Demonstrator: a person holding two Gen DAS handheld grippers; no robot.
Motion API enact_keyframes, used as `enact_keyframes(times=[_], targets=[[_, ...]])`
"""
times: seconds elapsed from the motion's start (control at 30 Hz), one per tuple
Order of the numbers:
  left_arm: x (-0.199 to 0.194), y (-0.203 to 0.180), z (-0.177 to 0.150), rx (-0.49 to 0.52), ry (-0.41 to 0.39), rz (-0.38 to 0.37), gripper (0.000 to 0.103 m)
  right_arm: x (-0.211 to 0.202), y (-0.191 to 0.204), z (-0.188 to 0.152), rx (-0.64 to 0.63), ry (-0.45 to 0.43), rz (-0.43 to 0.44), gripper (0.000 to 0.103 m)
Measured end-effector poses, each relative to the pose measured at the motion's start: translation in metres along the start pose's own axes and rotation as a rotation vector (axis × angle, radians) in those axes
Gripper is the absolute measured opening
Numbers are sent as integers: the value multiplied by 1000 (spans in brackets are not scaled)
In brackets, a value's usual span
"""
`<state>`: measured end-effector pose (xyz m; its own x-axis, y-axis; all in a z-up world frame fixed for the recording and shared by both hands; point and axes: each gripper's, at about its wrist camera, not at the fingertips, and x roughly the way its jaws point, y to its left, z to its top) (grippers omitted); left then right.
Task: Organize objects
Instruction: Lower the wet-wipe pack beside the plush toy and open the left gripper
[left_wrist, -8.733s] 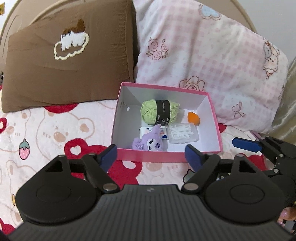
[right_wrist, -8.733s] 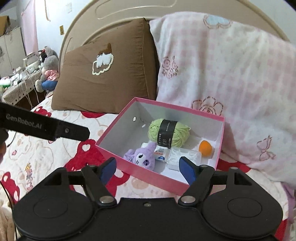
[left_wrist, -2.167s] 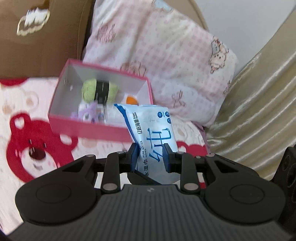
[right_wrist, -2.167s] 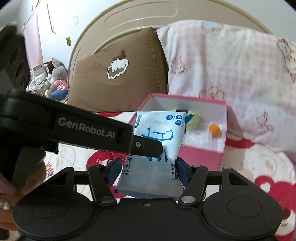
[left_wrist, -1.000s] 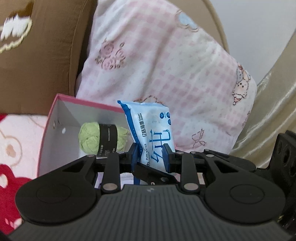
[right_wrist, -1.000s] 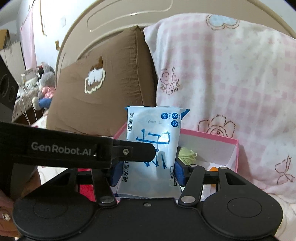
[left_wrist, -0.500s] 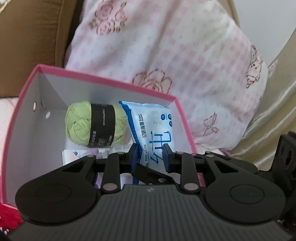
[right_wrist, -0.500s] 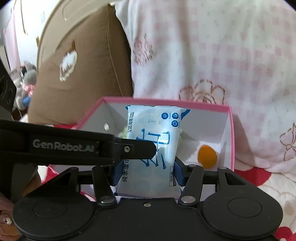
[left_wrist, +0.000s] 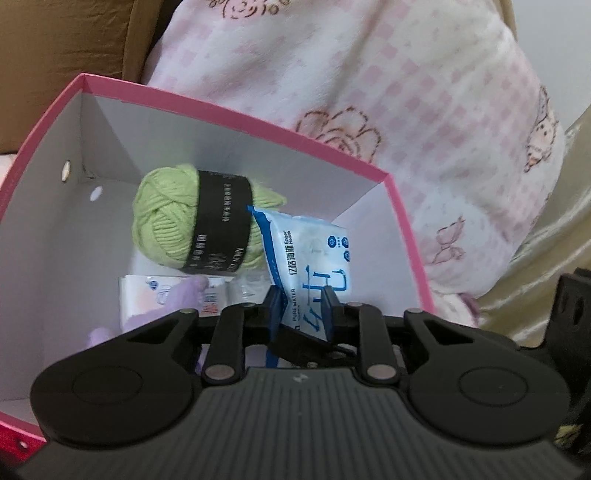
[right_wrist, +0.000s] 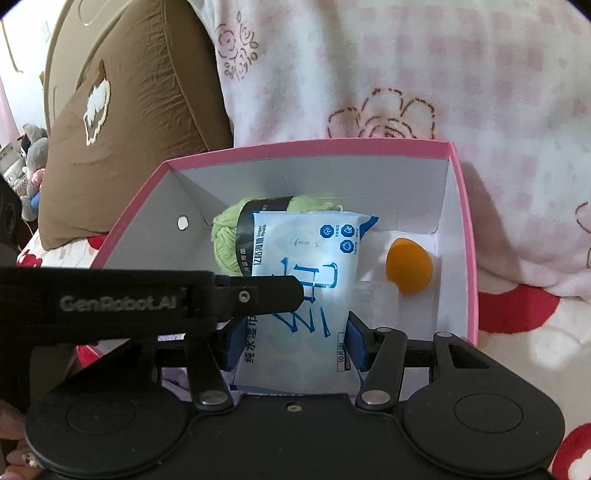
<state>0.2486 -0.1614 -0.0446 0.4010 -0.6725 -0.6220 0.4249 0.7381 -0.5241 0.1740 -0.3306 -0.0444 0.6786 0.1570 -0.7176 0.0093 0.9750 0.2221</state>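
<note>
Bed w/ pillows: wipes pack (right_wrist: 295, 273) lowered into pink box (left_wrist: 236, 110).
Pack is gripped by both: R gripper (right_wrist: 291, 347) clamped across it, L gripper (left_wrist: 301, 310) just pinched tighter on its edge. Vs 1 s ago it's been sunk beside yarn (left_wrist: 195, 225); release likely next.

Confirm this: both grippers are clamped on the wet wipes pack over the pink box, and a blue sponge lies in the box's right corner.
Wrong colour only. The sponge is orange, as the right wrist view shows. The rest stands: left gripper and right gripper both clamp the wet wipes pack over the pink box.
</note>
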Motion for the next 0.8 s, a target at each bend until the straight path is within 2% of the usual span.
enact_keyframes(times=[0.13,0.37,0.5,0.6,0.8], targets=[[3,7,-2,-2,24,9,17,0,-4,-4,56,17,50,61],[6,5,-4,1,25,29,17,1,0,-5,21,33,30,58],[8,2,-5,22,32,85,17,3,-6,-4,57,53,30,59],[5,6,-5,6,38,87,17,1,-5,-7,56,65,39,60],[-1,7,-5,21,19,152,16,-4,-2,-10,57,58,24,62]])
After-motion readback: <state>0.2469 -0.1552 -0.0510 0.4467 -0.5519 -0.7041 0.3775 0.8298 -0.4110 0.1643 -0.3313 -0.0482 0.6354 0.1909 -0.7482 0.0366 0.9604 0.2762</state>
